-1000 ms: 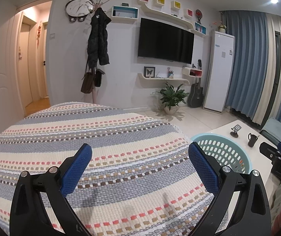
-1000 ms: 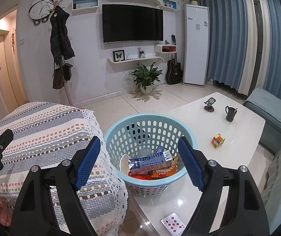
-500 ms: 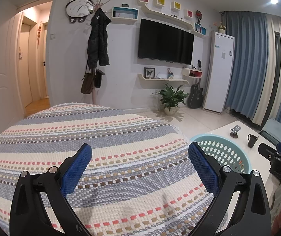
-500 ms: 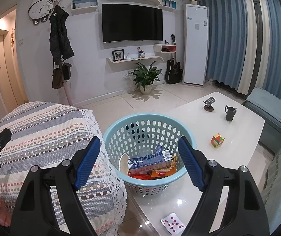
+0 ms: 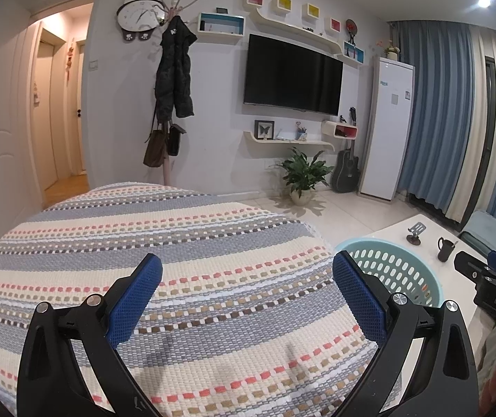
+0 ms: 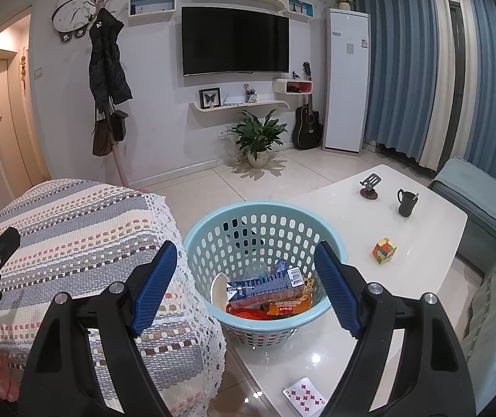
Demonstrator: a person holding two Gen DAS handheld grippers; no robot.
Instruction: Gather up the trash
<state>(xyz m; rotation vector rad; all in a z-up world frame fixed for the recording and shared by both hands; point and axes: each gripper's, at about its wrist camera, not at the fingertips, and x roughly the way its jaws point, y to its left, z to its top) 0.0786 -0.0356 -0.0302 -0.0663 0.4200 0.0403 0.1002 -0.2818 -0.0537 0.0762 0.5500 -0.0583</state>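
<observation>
A light blue perforated basket (image 6: 197,243) stands on the white table's near-left corner; in the left wrist view its rim (image 5: 432,279) peeks out past the striped cover. Inside lie a blue and white carton (image 6: 265,286), orange snack wrappers (image 6: 288,307) and a white cup (image 6: 218,292). My right gripper (image 6: 246,260) hangs open just in front of and above the basket, nothing between its blue pads. My left gripper (image 5: 248,274) is open over the striped woven cover (image 5: 196,243), holding nothing.
On the white table (image 6: 421,243) sit a colour cube (image 6: 383,250), a black mug (image 6: 406,201), a small phone stand (image 6: 369,186) and a playing card (image 6: 305,394) at the near edge. A grey sofa (image 6: 473,194) lies right; plant (image 6: 258,135) and guitar by the far wall.
</observation>
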